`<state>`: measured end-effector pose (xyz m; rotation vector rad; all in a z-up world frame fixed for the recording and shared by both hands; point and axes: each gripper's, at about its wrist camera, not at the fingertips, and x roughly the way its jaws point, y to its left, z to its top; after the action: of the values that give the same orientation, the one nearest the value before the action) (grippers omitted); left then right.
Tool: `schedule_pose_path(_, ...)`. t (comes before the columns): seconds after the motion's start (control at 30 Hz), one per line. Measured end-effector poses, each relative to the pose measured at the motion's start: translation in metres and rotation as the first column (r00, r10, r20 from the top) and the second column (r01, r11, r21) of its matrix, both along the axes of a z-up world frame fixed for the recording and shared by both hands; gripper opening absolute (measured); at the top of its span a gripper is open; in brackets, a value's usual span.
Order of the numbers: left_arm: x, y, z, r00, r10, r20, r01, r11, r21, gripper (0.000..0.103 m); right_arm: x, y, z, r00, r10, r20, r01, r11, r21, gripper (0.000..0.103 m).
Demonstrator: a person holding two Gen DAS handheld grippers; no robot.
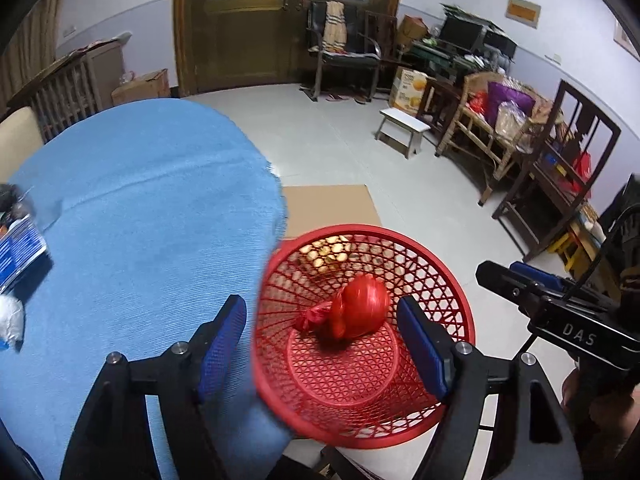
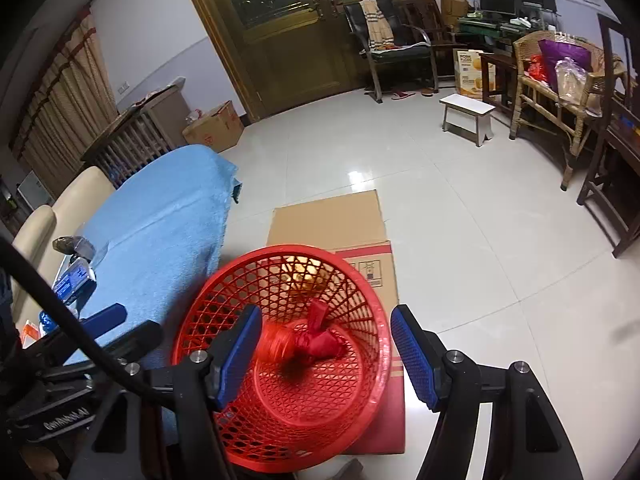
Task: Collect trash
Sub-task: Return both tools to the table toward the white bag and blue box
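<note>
Left wrist view: the left hand-held gripper [image 1: 322,346] hangs above a round red plastic lattice basket [image 1: 460,320], its blue-padded jaws standing well apart and gripping nothing. Framed between them, a knotted red plastic bag of trash [image 1: 358,312] (motion-blurred) lies on the basket's floor, clear of both pads. A blue towel-covered worktop [image 1: 140,208] fills the left, touching the basket's rim, with a blue printed packet [image 1: 18,254] at its far left edge. The right hand-held gripper [image 1: 496,276] juts in at right. Flattened brown cardboard [image 1: 332,208] lies on the pale tiled floor [image 1: 420,184] behind the basket.

Right wrist view: the right hand-held gripper [image 2: 326,354] likewise hovers over the red basket [image 2: 208,320], jaws parted and empty. The red bag [image 2: 308,344] rests inside on the basket's bottom, blurred, just beside the left pad. The basket sits on a brown cardboard sheet [image 2: 340,220], next to the blue worktop [image 2: 160,220]. The left gripper [image 2: 110,316] shows at lower left.
</note>
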<state>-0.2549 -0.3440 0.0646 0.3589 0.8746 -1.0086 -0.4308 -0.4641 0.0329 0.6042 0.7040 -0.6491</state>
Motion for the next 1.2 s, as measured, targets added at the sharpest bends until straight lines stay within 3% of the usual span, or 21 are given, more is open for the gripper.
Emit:
schedule_pose_path(0.17, 0.022, 0.037, 0.005, 0.995, 0.095, -0.014, -0.095, 0.995, -0.026, 0.078, 0.016, 0.013, 0.0, 0.999, 0.048, -0.007, -0.048, 0.999, -0.002, 0.071)
schedule_pose_path(0.4, 0.052, 0.097, 0.007, 0.968, 0.244, -0.049, -0.247, 0.967, -0.063, 0.078, 0.045, 0.038, -0.003, 0.992, 0.126, -0.032, -0.126, 0.992, -0.009, 0.07)
schedule_pose_path(0.57, 0.07, 0.139, 0.01, 0.936, 0.351, -0.027, -0.352, 0.932, -0.081, 0.078, 0.07, 0.065, 0.002, 0.979, 0.202, -0.038, -0.203, 0.979, -0.025, 0.07)
schedule_pose_path(0.73, 0.087, 0.18, 0.014, 0.885, 0.466, 0.002, -0.463, 0.88, -0.108, 0.078, 0.1, 0.095, 0.006, 0.956, 0.291, -0.046, -0.293, 0.955, -0.039, 0.07)
schedule_pose_path(0.97, 0.108, 0.215, 0.014, 0.836, 0.549, 0.016, -0.542, 0.83, -0.128, 0.078, 0.144, 0.135, 0.016, 0.912, 0.408, -0.042, -0.41, 0.91, -0.069, 0.07)
schedule_pose_path(1.13, 0.114, 0.239, 0.01, 0.794, 0.607, 0.024, -0.599, 0.79, -0.132, 0.078, 0.182, 0.157, 0.035, 0.866, 0.5, 0.011, -0.498, 0.863, -0.087, 0.096)
schedule_pose_path(1.2, 0.117, 0.249, 0.007, 0.779, 0.627, 0.026, -0.62, 0.775, -0.126, 0.078, 0.204, 0.169, 0.039, 0.844, 0.536, 0.03, -0.531, 0.842, -0.095, 0.098)
